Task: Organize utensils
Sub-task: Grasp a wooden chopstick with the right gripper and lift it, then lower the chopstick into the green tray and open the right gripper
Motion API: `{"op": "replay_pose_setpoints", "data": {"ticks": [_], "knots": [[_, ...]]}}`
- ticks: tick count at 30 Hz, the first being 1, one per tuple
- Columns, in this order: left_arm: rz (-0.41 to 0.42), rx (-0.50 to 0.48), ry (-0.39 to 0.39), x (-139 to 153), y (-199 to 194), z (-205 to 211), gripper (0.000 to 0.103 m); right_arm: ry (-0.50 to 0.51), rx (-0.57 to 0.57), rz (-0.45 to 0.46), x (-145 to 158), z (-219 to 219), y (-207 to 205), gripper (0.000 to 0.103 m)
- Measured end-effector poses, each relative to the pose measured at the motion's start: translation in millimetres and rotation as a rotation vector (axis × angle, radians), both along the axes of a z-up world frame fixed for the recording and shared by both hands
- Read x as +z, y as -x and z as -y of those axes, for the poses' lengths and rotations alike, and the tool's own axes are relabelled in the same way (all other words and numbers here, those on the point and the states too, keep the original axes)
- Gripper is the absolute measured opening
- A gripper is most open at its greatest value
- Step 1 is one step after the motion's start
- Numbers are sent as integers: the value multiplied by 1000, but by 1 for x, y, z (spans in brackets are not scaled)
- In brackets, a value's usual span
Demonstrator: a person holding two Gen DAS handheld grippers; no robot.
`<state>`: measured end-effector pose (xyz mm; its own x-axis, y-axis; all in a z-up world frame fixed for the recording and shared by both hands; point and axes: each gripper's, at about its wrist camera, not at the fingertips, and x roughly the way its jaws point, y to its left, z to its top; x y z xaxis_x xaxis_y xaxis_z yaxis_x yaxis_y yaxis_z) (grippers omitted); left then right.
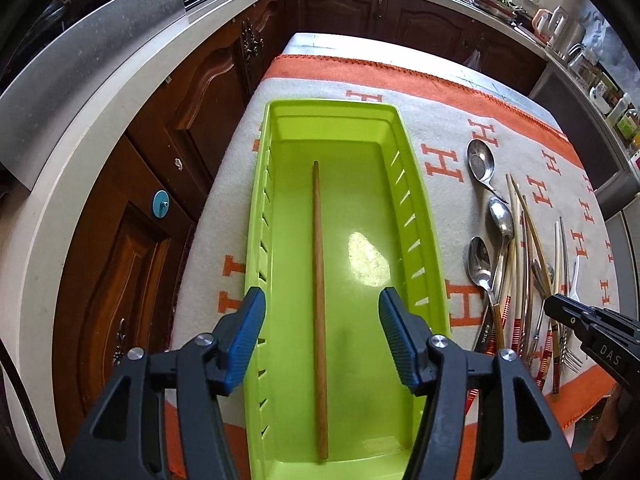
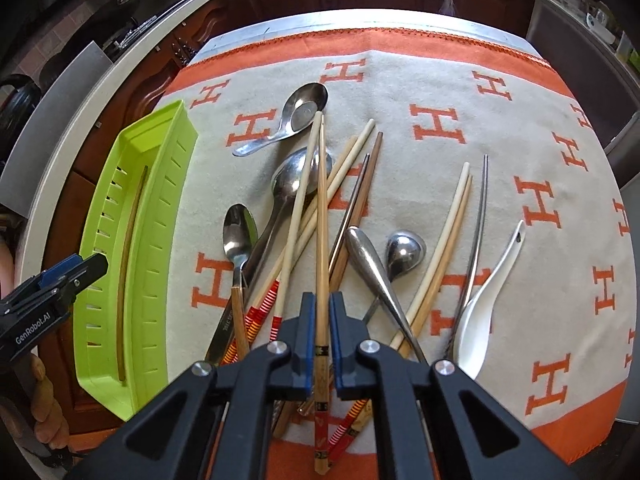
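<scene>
Right gripper [image 2: 322, 320] has its jaws clamped on one bamboo chopstick [image 2: 321, 216], gripped near the decorated handle end. The shaft runs straight out ahead of the jaws; the butt sticks back under the gripper body. Can't tell if it's lifted clear of the pile or just pinched in place.

The pile [image 2: 340, 240] sits directly ahead of and below those jaws: more chopsticks, several steel spoons, all crossed over each other on the patterned cloth [image 2: 500, 152]. A white ceramic spoon [image 2: 486, 300] lies to the right of the jaws, beside a pair of metal chopsticks.

Green tray [image 1: 416, 184] is well left of the right jaws. It sits directly under the left gripper [image 1: 322, 320], whose jaws are wide open and hold nothing. One wooden chopstick [image 1: 319, 280] already lies lengthwise on the tray floor, centred between the left jaws.

Risks, my read:
- Grip is far from the stick's middle, so the long free end could pivot in the pads during the carry and swing down.
- The tip looks to overlap a pale chopstick [image 2: 298, 196] and a spoon bowl. A low drag could snag them and scatter the pile.
- Tray is narrow, so the stick has to go in lengthwise. If it goes in skewed, it bridges the walls or tips out.
- Left gripper hangs over the tray, so there's a clash risk when the right one comes across.
</scene>
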<state>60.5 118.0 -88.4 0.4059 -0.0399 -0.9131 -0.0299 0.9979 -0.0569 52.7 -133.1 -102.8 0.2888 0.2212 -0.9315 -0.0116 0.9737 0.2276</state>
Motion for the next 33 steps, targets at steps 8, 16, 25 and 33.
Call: {"op": "replay_pose_setpoints", "data": {"ticks": [8,16,25,33], "knots": [[49,41,11,19,13,-15,64,-109,-2,55,40,-7,3,7],[97,62,-19,33,21,-19,66,-193,138,83,71,-62,-7,7],[115,146,-48,41,26,-47,71,-223,206,39,64,-114,-22,7],[76,229,-39,28,15,-71,71,-200,207,4,51,-137,-34,8]]}}
